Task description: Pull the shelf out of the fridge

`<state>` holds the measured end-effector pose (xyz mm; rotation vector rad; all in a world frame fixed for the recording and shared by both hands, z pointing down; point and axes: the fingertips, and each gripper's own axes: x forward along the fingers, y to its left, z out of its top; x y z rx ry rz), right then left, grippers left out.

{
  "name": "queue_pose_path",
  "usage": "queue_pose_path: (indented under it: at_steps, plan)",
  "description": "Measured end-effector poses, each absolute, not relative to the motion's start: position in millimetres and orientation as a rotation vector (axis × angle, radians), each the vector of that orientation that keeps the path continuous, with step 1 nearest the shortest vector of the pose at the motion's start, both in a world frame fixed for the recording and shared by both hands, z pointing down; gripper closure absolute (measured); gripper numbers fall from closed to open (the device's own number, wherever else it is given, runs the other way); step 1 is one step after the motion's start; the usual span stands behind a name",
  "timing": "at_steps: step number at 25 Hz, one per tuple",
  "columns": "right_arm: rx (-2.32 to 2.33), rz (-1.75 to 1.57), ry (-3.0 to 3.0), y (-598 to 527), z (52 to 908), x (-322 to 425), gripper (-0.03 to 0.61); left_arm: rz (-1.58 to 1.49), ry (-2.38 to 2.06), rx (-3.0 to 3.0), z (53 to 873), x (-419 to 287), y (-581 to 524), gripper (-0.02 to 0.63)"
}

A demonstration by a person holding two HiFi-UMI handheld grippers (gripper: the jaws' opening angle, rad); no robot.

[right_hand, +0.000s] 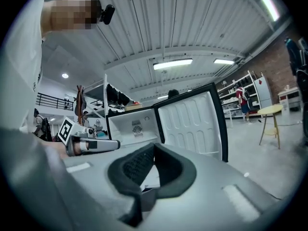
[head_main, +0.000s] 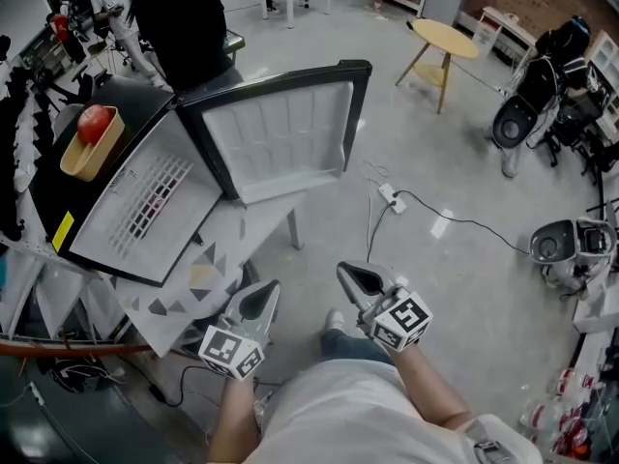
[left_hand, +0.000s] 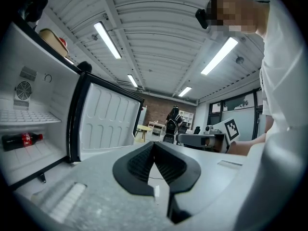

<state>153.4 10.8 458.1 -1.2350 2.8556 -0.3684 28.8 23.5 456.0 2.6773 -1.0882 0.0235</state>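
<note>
The left hand-held gripper (head_main: 261, 296) had its jaws pressed together on nothing, and the right hand-held gripper (head_main: 356, 276) was likewise closed and empty. Both hung low before the person, well apart from the fridge (head_main: 140, 100). Its door (head_main: 280, 138) stood open. The wire shelf (head_main: 150, 199) sat inside the fridge, above a cola bottle (left_hand: 21, 139).

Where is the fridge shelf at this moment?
The wire shelf sits inside the open fridge at the head view's left, beside the swung-open door; the left gripper view shows it just above a cola bottle.
</note>
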Motion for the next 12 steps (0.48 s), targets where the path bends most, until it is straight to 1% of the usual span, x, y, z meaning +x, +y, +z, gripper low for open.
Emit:
queue_pose_path:
  at_steps: [12]
  plan:
    - [-1.04,-0.403,2.932,-74.0,461.9,187.4,0.578,0.025,-1.231,2.606,456.7,74.2,-59.5,0.607]
